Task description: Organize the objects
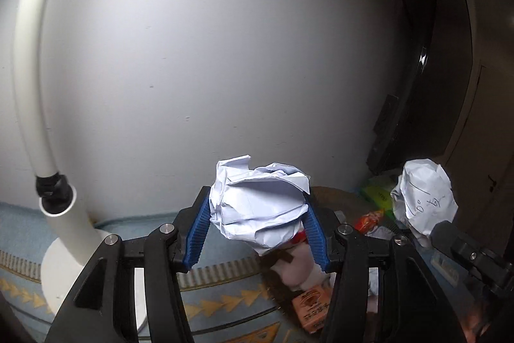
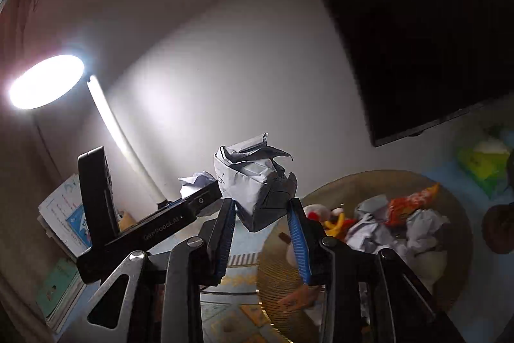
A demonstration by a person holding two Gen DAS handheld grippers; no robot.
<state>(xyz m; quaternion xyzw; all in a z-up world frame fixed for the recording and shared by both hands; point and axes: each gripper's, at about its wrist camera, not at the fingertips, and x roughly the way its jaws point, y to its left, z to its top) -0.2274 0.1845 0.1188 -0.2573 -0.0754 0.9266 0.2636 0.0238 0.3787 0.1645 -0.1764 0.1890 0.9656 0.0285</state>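
Blue ribbed fingers [image 1: 199,233] of our left gripper [image 1: 257,233] were clamped on a crumpled white paper ball [image 1: 257,201], held up off the worktop [image 1: 225,294] in front of the pale wall [image 1: 208,53]. Our right gripper [image 2: 261,233] likewise pinched a second paper wad [image 2: 253,185], this one bearing pen marks; in the left wrist view it sat to the right. Below and right of both, we noted a round woven basket [image 2: 456,208] containing more crumpled paper [image 2: 417,230], an orange wrapper [image 2: 411,201] and a small plush toy [image 2: 324,217]. A white lamp [image 2: 46,81] stood lit at far left.
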